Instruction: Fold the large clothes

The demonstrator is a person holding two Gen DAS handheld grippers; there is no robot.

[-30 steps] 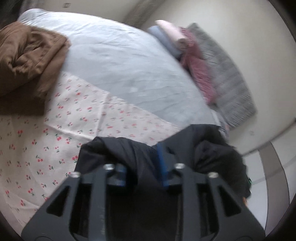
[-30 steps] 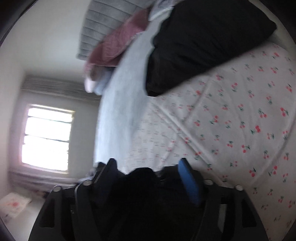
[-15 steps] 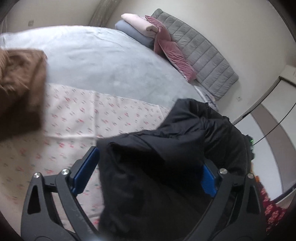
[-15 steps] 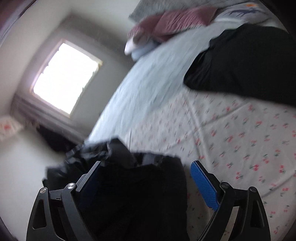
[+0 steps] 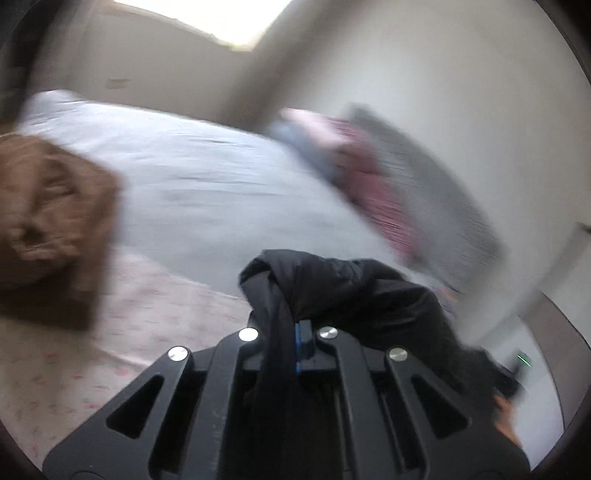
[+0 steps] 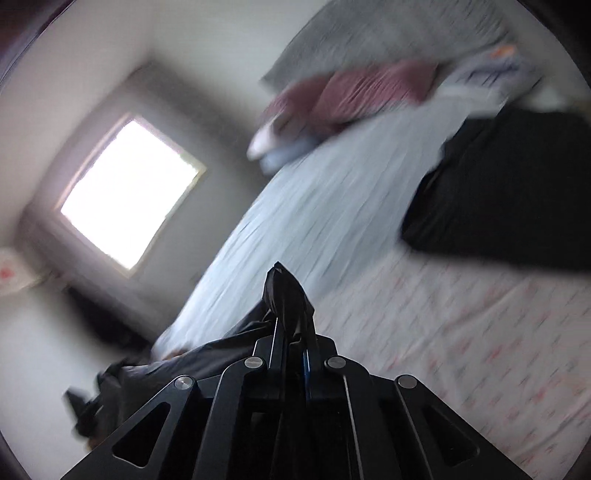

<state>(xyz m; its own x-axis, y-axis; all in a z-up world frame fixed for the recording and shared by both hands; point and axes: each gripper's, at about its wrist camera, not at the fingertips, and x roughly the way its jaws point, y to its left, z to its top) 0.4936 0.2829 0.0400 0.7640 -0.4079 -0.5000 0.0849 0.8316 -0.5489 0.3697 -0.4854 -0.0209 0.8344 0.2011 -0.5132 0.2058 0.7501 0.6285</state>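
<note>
My left gripper (image 5: 286, 341) is shut on a bunched fold of a black puffy jacket (image 5: 351, 291), held up above the bed. My right gripper (image 6: 293, 332) is shut on another pinch of the black jacket (image 6: 286, 295), whose cloth trails down to the left (image 6: 177, 369). Both views are blurred by motion. A second black garment (image 6: 509, 192) lies folded on the bed at the right of the right wrist view.
The bed has a pale blue sheet (image 5: 207, 177) and a cherry-print sheet (image 6: 461, 332). A folded brown garment (image 5: 48, 229) lies at the left. Pink and grey pillows (image 5: 384, 184) and a grey headboard (image 6: 388, 33) stand at the bed's end. A bright window (image 6: 129, 192) is in the wall.
Both grippers stood open around the black jacket half a second ago and have now closed on it. Both have swung and lifted with the cloth.
</note>
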